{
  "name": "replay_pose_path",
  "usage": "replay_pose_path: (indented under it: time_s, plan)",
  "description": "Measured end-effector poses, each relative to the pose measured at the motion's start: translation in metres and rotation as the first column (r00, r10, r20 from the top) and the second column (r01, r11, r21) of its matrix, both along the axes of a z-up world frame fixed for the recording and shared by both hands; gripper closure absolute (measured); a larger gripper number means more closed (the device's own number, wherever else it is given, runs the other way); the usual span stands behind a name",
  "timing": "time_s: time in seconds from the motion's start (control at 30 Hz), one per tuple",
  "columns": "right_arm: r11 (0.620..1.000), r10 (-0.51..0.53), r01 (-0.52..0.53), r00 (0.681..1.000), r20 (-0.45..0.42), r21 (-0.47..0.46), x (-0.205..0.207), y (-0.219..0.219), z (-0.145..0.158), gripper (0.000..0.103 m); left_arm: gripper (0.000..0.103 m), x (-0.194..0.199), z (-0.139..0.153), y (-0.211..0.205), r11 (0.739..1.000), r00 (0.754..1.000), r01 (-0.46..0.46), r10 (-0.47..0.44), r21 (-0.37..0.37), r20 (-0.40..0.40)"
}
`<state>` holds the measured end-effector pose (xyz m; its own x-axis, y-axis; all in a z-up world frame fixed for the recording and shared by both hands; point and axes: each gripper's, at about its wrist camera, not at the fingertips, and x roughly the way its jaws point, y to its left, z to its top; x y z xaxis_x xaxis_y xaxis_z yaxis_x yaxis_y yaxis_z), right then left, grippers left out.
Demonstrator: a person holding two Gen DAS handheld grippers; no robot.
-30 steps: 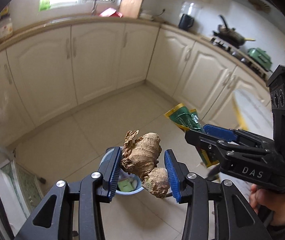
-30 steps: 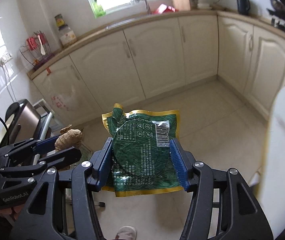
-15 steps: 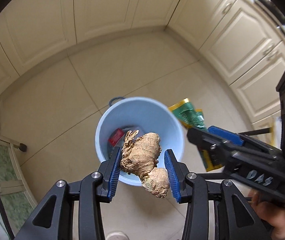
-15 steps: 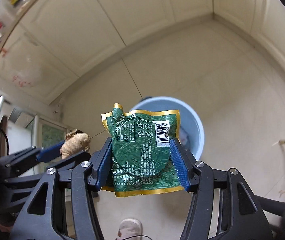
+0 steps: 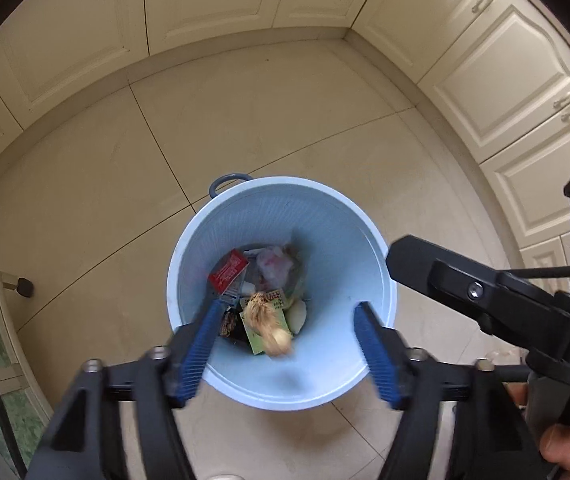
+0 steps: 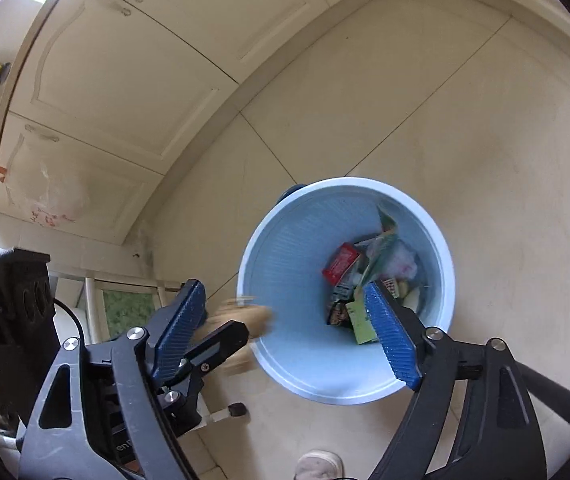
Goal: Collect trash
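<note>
Hovering over my bin point(image 5: 281, 392), left hand-held gripper point(image 5: 285, 344) and right hand-held gripper point(image 6: 285, 324) are opening, empty; ginger point(image 5: 265, 320) and green packet point(image 6: 381, 248) dropping in, more trash unseen.

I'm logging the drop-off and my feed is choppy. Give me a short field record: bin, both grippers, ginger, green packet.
bin: light blue bin on the tiled floor, trash inside
left gripper: over the bin, jaws opening, nothing between them
right gripper: beside it over the bin, jaws opening, nothing between them
ginger: blurred, loose, dropping into the bin
green packet: blurred, inside the bin
</note>
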<state>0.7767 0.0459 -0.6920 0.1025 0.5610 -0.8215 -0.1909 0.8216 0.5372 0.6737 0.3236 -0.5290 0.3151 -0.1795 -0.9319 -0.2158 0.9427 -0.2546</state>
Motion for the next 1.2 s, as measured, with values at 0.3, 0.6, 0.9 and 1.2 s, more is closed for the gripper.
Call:
replay_pose_path:
  time_s: [0.3,0.6,0.9,1.2]
  plan:
    - [0.995,0.021,-0.016,0.999,0.044,-0.096,-0.012,0.018,0.022,0.016,0.028,-0.023,0.028,-0.047,0.997,0.999,-0.043,0.042,0.064,0.022]
    - [0.974,0.074,-0.041,0.987,0.144,-0.221,-0.046,0.02,0.086,0.006,0.028,-0.07,0.088,-0.053,0.984,0.994,-0.083,0.072,0.159,0.079]
    - [0.955,0.148,-0.037,0.919,0.366,-0.294,-0.114,0.027,0.229,0.0,0.019,-0.148,0.201,-0.077,0.964,0.957,-0.134,0.066,0.228,0.284]
    - [0.949,0.125,0.104,0.746,0.655,-0.299,-0.229,-0.019,0.39,0.0,0.006,-0.253,0.314,-0.154,0.945,0.841,-0.155,-0.026,0.287,0.54]
